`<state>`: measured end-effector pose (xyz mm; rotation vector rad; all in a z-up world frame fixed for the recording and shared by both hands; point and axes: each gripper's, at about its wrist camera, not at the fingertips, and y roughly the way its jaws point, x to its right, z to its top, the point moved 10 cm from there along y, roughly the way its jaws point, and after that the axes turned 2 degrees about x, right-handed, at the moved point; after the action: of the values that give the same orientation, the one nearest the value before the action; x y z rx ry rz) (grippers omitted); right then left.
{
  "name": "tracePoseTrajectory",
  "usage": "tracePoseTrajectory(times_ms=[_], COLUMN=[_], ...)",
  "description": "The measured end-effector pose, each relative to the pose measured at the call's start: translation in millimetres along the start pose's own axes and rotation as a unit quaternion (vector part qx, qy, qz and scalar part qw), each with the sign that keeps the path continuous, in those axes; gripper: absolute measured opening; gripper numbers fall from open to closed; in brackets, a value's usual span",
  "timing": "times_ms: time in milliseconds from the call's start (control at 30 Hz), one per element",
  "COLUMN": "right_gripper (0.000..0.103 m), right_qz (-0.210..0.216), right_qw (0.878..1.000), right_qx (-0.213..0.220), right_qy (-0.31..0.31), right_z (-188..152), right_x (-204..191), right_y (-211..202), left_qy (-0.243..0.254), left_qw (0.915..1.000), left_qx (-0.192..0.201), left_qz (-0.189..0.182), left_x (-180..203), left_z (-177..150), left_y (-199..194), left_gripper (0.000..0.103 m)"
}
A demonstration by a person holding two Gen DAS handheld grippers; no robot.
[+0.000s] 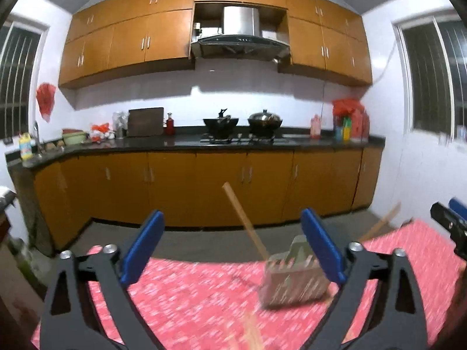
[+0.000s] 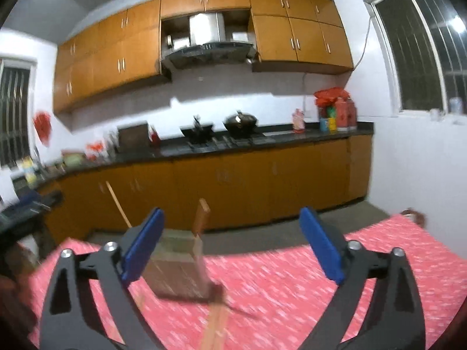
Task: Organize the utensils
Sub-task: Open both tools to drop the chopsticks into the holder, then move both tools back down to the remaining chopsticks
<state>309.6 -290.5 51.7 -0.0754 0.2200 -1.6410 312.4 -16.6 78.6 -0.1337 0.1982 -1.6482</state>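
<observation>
On the red patterned tablecloth (image 1: 189,300) stands a small slotted utensil holder (image 1: 293,280), blurred in both views. From the left wrist view a wooden chopstick (image 1: 243,218) leans out of its top toward the left, and a second wooden stick (image 1: 381,223) slants up behind it to the right. From the right wrist view a flat wooden stick (image 2: 201,218) rises from the holder's right side, and a thinner one leans off to its left. More pale wooden sticks (image 2: 217,323) lie on the cloth close in front of the holder, too smeared to count.

The left gripper (image 1: 232,250) has its blue pads spread wide, nothing between them; the holder sits just inside its right pad, and whether they touch cannot be told. The right gripper (image 2: 232,250) is likewise spread wide and empty, the holder just beside its left pad.

Beyond the table runs a dark countertop (image 1: 186,141) over orange cabinets (image 1: 221,186), with two black woks (image 1: 264,122) on the stove beneath a steel hood (image 1: 240,39).
</observation>
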Motion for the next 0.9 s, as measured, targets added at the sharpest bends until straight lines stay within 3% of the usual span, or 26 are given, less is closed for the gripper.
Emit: tracePoseTrajectory(times_ms=[167, 200, 267, 333, 400, 600, 700, 733, 767, 900], right_gripper=[0.091, 0.087, 0.060, 0.046, 0.041, 0.040, 0.025, 0.009, 0.005, 0.002], right_qz=[-0.012, -0.003, 0.006, 0.028, 0.040, 0.040, 0.028, 0.012, 0.004, -0.015], right_qw=[0.993, 0.988, 0.976, 0.962, 0.950, 0.945, 0.944, 0.942, 0.942, 0.941], right_qx=[-0.118, -0.152, -0.215, -0.268, -0.303, -0.324, -0.327, -0.335, -0.334, -0.335], right_qy=[-0.011, -0.002, 0.016, 0.044, 0.064, 0.032, 0.021, 0.012, 0.013, 0.044], right_z=[-89.2, -111.6, -149.6, -183.3, -211.2, -241.2, -248.8, -250.9, -252.2, -251.0], right_x=[13.4, 12.5, 10.4, 4.4, -2.5, -21.8, -17.0, -12.8, -7.8, 12.5], right_y=[4.5, 6.8, 10.3, 12.1, 9.0, 2.6, 5.6, 5.9, 6.2, 3.9], left_qy=[0.041, 0.046, 0.044, 0.031, 0.011, -0.017, -0.022, -0.025, -0.026, -0.026], left_qw=[0.9973, 0.9958, 0.9921, 0.9889, 0.9850, 0.9767, 0.9749, 0.9746, 0.9742, 0.9694], left_qx=[-0.055, -0.073, -0.111, -0.140, -0.168, -0.212, -0.221, -0.223, -0.224, -0.244], left_qz=[0.027, 0.032, 0.038, 0.037, 0.039, 0.028, 0.011, 0.006, 0.001, -0.013], left_x=[-14.0, -15.8, -20.7, -24.0, -28.5, -27.1, -18.7, -16.5, -13.1, -3.9], left_z=[-68.4, -86.1, -119.2, -141.4, -163.5, -198.7, -208.9, -210.9, -213.4, -223.0], left_y=[-26.0, -29.4, -34.0, -36.3, -39.3, -45.2, -47.8, -48.0, -47.8, -43.3], left_gripper=[0.100, 0.100, 0.100, 0.100, 0.100, 0.100, 0.100, 0.100, 0.098, 0.085])
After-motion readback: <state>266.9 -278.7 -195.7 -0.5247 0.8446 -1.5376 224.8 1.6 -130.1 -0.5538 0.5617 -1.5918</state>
